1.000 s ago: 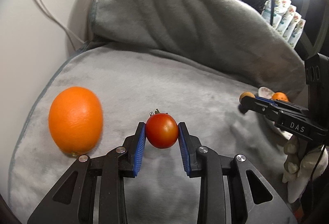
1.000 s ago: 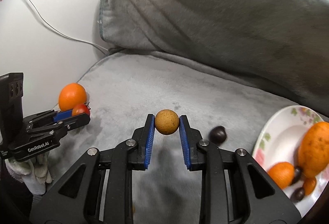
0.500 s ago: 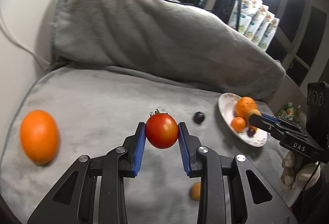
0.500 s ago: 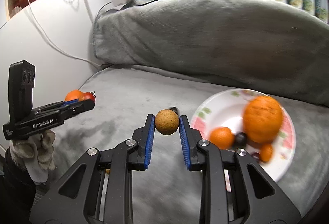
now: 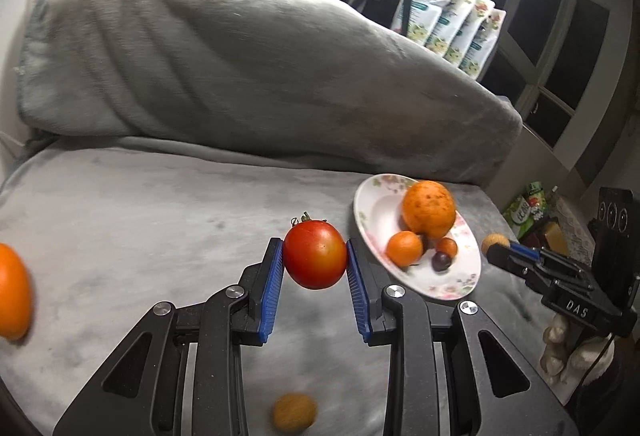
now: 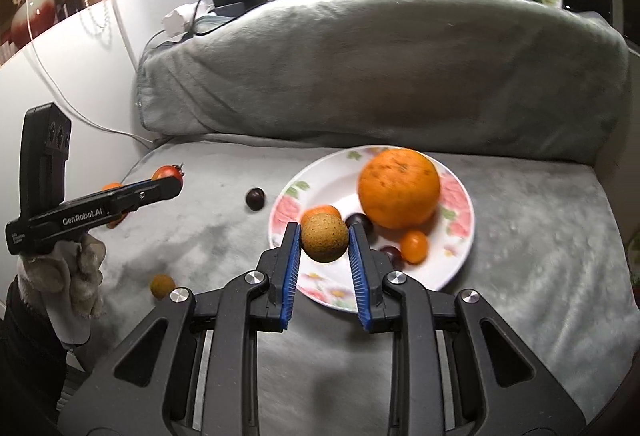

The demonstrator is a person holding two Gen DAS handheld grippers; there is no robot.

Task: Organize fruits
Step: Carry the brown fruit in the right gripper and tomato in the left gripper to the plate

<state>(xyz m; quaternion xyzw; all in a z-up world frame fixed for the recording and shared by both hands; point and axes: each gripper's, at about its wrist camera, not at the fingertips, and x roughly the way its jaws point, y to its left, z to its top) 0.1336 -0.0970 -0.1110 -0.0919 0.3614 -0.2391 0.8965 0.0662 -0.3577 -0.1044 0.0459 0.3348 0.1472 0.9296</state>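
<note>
My left gripper (image 5: 315, 268) grips a tomato (image 5: 315, 260), my right gripper (image 6: 324, 250) a longan (image 6: 324, 238) over the plate (image 6: 460, 232), which already holds five fruits. An orange (image 5: 12, 296), plum (image 6: 255, 198) and second longan (image 6: 162, 286) remain on the blanket (image 6: 540, 236).

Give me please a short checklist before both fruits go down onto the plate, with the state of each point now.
1. Left tool shut on tomato: ok.
2. Right tool shut on brown fruit: ok.
3. Brown fruit over plate: ok.
4. Tomato over plate: not ok, beside its rim.
5. Free space on plate for both: ok, near side bare.
6. Grip force on tomato: cannot tell.
</note>
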